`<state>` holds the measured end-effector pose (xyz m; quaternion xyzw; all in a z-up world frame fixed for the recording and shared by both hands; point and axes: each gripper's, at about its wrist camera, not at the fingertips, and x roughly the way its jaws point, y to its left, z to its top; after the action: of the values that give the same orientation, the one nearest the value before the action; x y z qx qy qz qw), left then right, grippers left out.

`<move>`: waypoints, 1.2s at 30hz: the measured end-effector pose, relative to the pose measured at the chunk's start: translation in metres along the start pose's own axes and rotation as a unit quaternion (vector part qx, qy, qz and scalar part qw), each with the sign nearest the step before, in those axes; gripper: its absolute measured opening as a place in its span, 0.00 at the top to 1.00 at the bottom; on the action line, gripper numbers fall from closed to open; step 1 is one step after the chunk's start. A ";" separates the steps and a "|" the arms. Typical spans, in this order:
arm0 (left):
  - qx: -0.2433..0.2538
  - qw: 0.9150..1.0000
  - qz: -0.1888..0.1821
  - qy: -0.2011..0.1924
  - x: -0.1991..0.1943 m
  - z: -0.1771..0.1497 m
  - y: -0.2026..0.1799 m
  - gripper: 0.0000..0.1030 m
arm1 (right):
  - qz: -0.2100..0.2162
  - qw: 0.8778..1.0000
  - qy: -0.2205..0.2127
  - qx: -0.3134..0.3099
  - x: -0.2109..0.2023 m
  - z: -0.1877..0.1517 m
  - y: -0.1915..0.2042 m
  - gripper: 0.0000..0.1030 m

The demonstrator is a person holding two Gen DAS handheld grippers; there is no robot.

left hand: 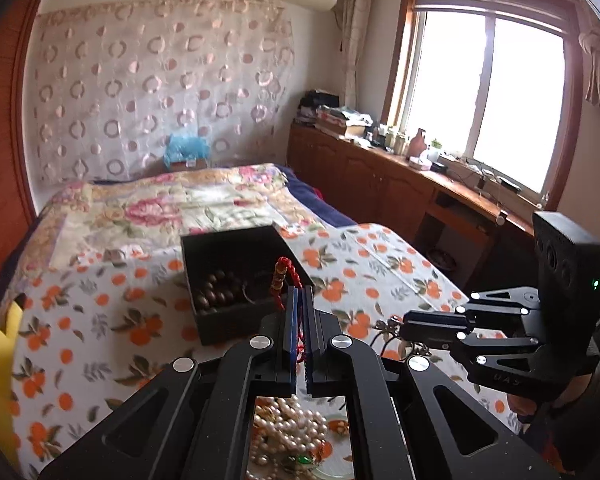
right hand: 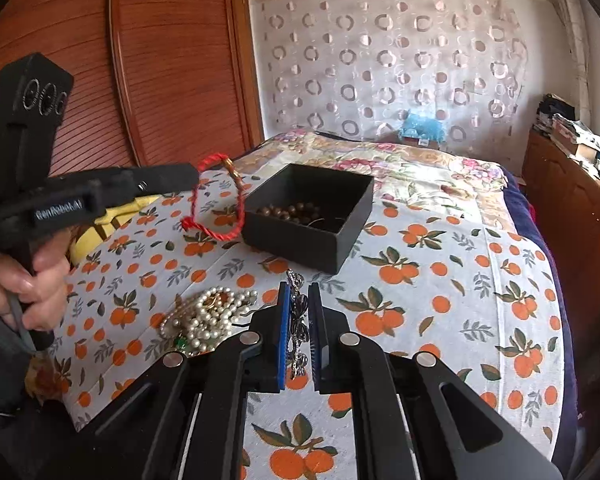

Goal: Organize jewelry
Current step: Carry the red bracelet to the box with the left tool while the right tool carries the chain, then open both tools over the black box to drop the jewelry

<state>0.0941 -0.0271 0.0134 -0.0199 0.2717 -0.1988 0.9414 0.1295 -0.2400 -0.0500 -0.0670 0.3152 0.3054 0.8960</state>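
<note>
The bed (right hand: 440,264) is the largest thing, spread with a white cloth printed with oranges (left hand: 100,320), and behind that a floral quilt (left hand: 160,208). A ribbed wooden wardrobe door (right hand: 160,60) stands beside it, and a window (left hand: 488,96) lights a low wooden cabinet (left hand: 380,176) along the far side.

On the orange cloth sits an open black box (right hand: 312,216) with dark brown wooden beads (right hand: 296,210) lying inside. Near it, closer to the cameras, a heap of pearl necklaces (right hand: 208,316) rests on the cloth, with a green stone showing among them.

The left tongs (left hand: 299,328) are clenched on a red cord bracelet (right hand: 216,200) bearing small amber beads; the cord loops down in the air just beside the box's near-left wall, not inside it. The right tongs (right hand: 299,332) are clenched on a dark metal chain of bow-like links (right hand: 298,320), lifted over the cloth between the pearls and the box.
</note>
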 end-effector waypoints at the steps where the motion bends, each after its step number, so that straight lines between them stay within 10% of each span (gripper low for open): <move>1: 0.001 1.000 0.003 -0.001 -0.001 0.001 0.001 0.99 | 0.000 1.000 -0.001 0.001 0.000 0.001 -0.001 0.90; 21: 0.011 0.999 0.052 0.004 0.018 0.024 0.030 0.99 | -0.021 0.997 -0.048 0.051 0.050 0.085 -0.038 0.90; 36: 0.012 0.997 0.070 0.021 0.046 0.039 0.044 0.99 | 0.027 0.995 0.012 0.092 0.134 0.086 -0.040 0.89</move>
<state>0.1658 -0.0068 0.0167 0.0147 0.2893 -0.1360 0.9474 0.2801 -0.1775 -0.0655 0.0203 0.3542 0.2987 0.8859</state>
